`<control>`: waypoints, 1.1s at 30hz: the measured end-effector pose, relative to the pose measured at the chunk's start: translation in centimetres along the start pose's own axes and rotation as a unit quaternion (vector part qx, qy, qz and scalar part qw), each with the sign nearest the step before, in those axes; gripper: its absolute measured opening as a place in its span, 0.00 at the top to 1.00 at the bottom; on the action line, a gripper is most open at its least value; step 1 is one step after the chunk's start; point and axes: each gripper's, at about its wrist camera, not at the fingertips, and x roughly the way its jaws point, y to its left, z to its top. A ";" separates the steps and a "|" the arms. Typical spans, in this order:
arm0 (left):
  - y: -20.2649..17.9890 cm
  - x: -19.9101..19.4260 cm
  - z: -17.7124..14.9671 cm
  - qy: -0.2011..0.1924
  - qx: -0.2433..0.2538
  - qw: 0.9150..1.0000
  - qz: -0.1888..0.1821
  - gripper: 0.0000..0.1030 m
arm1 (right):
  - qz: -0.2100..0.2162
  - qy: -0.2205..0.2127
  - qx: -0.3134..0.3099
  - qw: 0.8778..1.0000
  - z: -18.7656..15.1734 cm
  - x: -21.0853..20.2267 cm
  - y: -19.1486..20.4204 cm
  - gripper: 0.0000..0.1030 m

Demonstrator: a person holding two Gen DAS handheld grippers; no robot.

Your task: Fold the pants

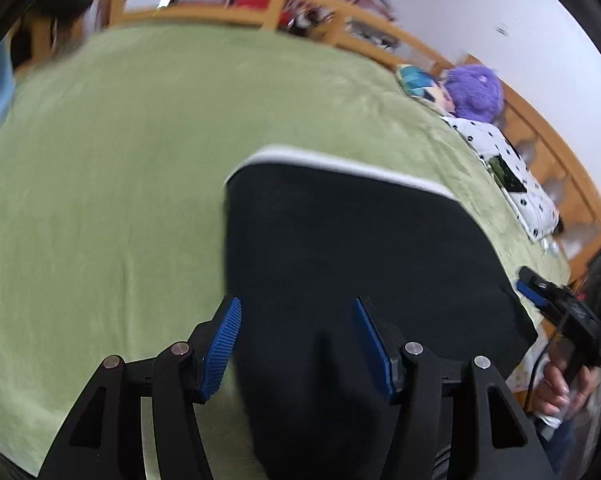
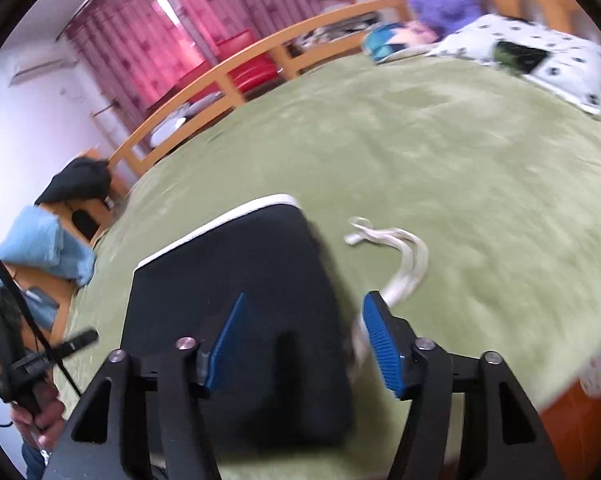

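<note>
Black pants [image 1: 340, 248] with a white side stripe lie folded flat on a green blanket [image 1: 100, 160]. My left gripper [image 1: 296, 344] is open above their near left edge, holding nothing. In the right wrist view the pants [image 2: 236, 280] lie as a dark rectangle, with a white drawstring [image 2: 404, 256] trailing out to the right. My right gripper [image 2: 300, 340] is open over their near right edge, empty. The right gripper also shows in the left wrist view [image 1: 556, 304], held in a hand at the bed's right edge. The left gripper shows at the left of the right wrist view [image 2: 52, 354].
A spotted white pillow [image 1: 508, 172], a purple plush toy [image 1: 474, 92] and a blue cushion [image 1: 416, 82] lie at the head of the bed. A wooden bed rail [image 1: 260, 4] runs behind. Blue cloth [image 2: 40, 248] and a dark garment [image 2: 78, 182] hang at the foot end.
</note>
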 end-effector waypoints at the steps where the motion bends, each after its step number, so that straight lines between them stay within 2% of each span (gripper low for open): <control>1: 0.6 0.7 -0.2 0.008 -0.008 1.000 -0.007 0.46 | 0.001 0.021 0.003 1.000 0.3 1.4 -0.2 0.38; 3: 1.5 2.3 -0.6 0.029 -0.012 0.999 -0.017 0.46 | 0.000 0.075 0.000 0.997 0.2 4.5 -0.6 0.39; 7: 2.1 4.6 -0.9 0.052 -0.010 0.998 -0.024 0.46 | 0.034 0.096 0.007 0.995 -0.2 5.3 -2.1 0.39; 10: 3.0 5.8 -0.7 0.056 -0.037 0.996 -0.052 0.46 | 0.054 0.125 0.015 0.991 -0.3 5.9 -2.8 0.39; 14: 3.7 7.2 -0.5 0.063 -0.063 0.993 -0.071 0.45 | 0.076 0.160 0.008 0.984 -0.5 7.7 -2.3 0.40; 16: 3.9 7.6 -0.5 0.063 -0.073 0.992 -0.078 0.48 | 0.074 0.168 -0.003 0.983 -0.8 8.5 -1.6 0.39; 17: 4.0 7.8 -0.4 0.062 -0.075 0.992 -0.081 0.52 | 0.077 0.172 -0.003 0.982 -1.0 8.9 -1.3 0.38; 19: 4.1 7.8 -0.5 0.061 -0.078 0.990 -0.095 0.63 | 0.080 0.173 0.006 0.982 -1.2 9.2 -1.2 0.39; 21: 4.0 6.9 -0.4 0.050 -0.065 0.992 -0.098 0.81 | 0.078 0.164 0.008 0.983 -1.4 9.0 -0.8 0.43; 22: 4.0 6.6 -0.1 0.044 -0.061 0.992 -0.100 0.83 | 0.068 0.154 0.005 0.986 -1.5 8.7 -0.4 0.45; 24: 4.2 5.6 0.1 0.032 -0.064 0.991 -0.113 0.86 | 0.047 0.131 -0.002 0.990 -1.7 7.8 0.3 0.51; 27: 5.0 4.2 0.9 0.022 -0.068 0.988 -0.138 0.87 | 0.041 0.096 -0.001 0.995 -1.5 5.7 1.6 0.74; 29: 5.5 2.5 1.7 0.004 -0.055 0.989 -0.140 0.87 | 0.042 0.087 0.006 0.995 -1.4 5.1 2.8 0.77; 33: 8.1 -0.6 3.8 -0.021 -0.046 0.991 -0.124 0.88 | 0.042 0.075 -0.019 0.996 -1.6 5.4 7.5 0.79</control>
